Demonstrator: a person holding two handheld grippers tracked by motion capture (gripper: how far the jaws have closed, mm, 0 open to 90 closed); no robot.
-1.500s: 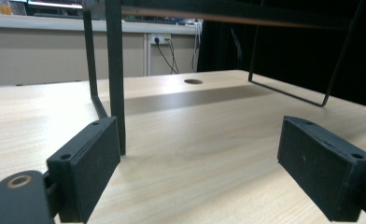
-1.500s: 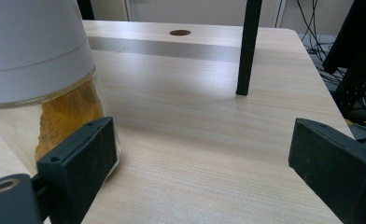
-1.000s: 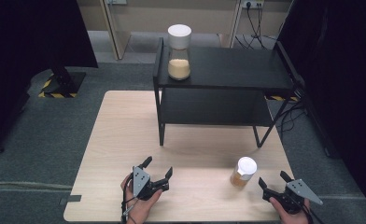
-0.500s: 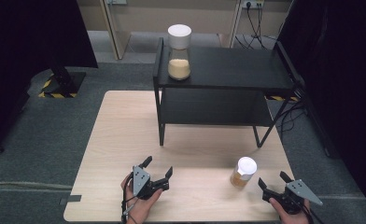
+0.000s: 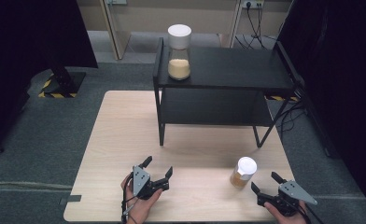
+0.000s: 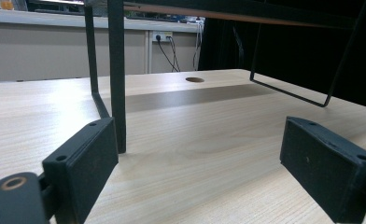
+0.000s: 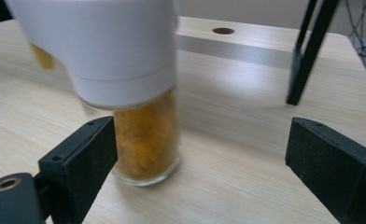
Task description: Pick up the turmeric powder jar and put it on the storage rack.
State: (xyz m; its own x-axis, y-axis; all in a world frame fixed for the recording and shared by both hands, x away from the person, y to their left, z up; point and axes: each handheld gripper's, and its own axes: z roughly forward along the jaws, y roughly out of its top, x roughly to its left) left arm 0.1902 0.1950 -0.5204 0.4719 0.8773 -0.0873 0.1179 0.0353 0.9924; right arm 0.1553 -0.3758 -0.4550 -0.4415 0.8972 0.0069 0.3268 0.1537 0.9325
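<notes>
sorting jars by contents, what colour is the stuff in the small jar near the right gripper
Orange-yellow, under a white lid; the small jar shows best in the right gripper view.

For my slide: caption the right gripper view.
Open right gripper facing a white-lidded glass jar of orange-brown powder on a light wooden table.

Both grippers are black tools with two jaws each. The left gripper [image 5: 157, 168] carries a grey plate with small dark screw holes on its top, and a thin black cable trails from behind its fingers past the left hand [image 5: 139, 205]. The right gripper [image 5: 263, 183] bears a grey three-cornered plate behind its fingers, above the right hand [image 5: 286, 212]. In the gripper views, the fingers [image 6: 80, 161] are flat, matt black rectangular pads with small round holes near their corners and a brass-ringed hole at the base.
</notes>
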